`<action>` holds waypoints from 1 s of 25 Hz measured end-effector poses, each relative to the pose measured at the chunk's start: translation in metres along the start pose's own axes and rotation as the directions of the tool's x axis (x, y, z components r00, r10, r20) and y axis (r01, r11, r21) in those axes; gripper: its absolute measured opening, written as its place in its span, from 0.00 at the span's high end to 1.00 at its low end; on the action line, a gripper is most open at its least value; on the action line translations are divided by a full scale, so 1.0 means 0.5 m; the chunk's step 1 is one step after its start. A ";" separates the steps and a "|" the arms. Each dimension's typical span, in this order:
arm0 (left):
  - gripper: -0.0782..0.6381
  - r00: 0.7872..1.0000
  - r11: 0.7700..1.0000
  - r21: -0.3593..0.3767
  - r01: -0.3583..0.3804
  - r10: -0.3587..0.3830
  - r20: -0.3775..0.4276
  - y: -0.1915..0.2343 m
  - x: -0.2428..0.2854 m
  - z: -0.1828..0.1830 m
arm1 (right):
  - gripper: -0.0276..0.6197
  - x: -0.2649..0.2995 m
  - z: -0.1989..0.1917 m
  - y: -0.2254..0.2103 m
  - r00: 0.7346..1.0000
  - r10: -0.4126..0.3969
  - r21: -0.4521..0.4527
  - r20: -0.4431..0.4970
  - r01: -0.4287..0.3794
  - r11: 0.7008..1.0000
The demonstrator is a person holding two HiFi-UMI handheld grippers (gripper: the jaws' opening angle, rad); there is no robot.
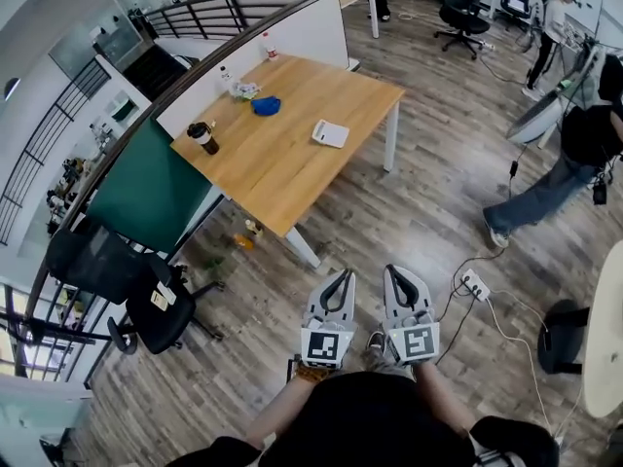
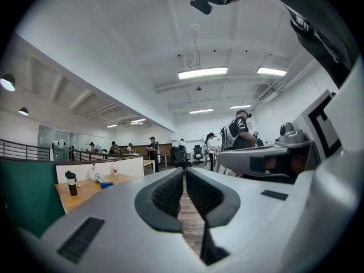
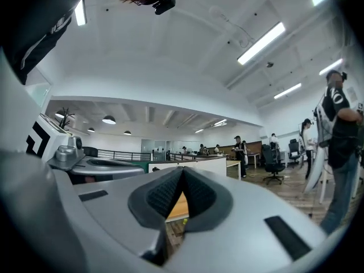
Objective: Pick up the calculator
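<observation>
The left tongs (image 1: 343, 275) and the right tongs (image 1: 392, 270), each pressed together on nothing, sit side by side over the wood floor (image 1: 419, 212), well apart from the desk (image 1: 277, 168), where the white calculator (image 1: 330, 133) lies flat near its right-hand edge.

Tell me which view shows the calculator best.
The head view: it looks down on the white calculator, lying unobstructed on the wooden table. The left gripper view catches that table edge-on at far left, calculator not discernible. The right gripper view shows only a sliver of tabletop, no calculator.
</observation>
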State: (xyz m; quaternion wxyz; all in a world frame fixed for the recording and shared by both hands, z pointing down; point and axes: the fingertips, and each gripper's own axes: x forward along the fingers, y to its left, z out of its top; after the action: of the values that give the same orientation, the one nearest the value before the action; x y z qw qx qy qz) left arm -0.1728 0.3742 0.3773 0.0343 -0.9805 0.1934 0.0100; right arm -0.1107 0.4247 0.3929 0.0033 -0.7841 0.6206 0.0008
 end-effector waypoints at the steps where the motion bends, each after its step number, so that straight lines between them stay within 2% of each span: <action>1: 0.84 1.000 1.000 0.001 0.003 -0.003 -0.004 -0.008 0.013 -0.001 | 0.95 0.005 -0.010 -0.020 1.000 -0.006 0.007 -0.011 0.006 1.000; 5: 0.84 1.000 1.000 0.003 0.004 -0.004 -0.024 -0.020 0.041 -0.016 | 0.95 0.020 -0.023 -0.076 0.999 -0.031 0.042 -0.010 0.032 0.999; 10: 0.84 0.997 1.000 -0.015 -0.014 0.013 -0.077 -0.003 0.081 -0.054 | 0.95 0.053 -0.049 -0.087 0.999 0.020 0.053 -0.030 -0.019 0.998; 13: 0.84 0.997 1.000 -0.027 0.000 -0.002 -0.084 0.007 0.123 -0.073 | 0.95 0.086 -0.055 -0.102 0.999 0.021 0.057 -0.037 -0.019 0.998; 20: 0.84 0.997 0.997 -0.049 0.055 -0.057 -0.053 0.042 0.258 -0.075 | 0.95 0.164 -0.049 -0.162 0.997 -0.013 0.024 -0.070 0.015 1.000; 25: 0.84 0.998 0.996 -0.073 0.060 -0.060 0.001 0.099 0.352 -0.054 | 0.95 0.251 -0.027 -0.205 0.996 -0.037 -0.034 -0.077 0.035 0.999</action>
State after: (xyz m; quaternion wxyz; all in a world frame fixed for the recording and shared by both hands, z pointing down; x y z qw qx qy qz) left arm -0.0286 0.2598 0.3954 -0.0015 -0.9864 0.1636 0.0155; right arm 0.0177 0.3262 0.4062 -0.0338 -0.7946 0.6059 -0.0196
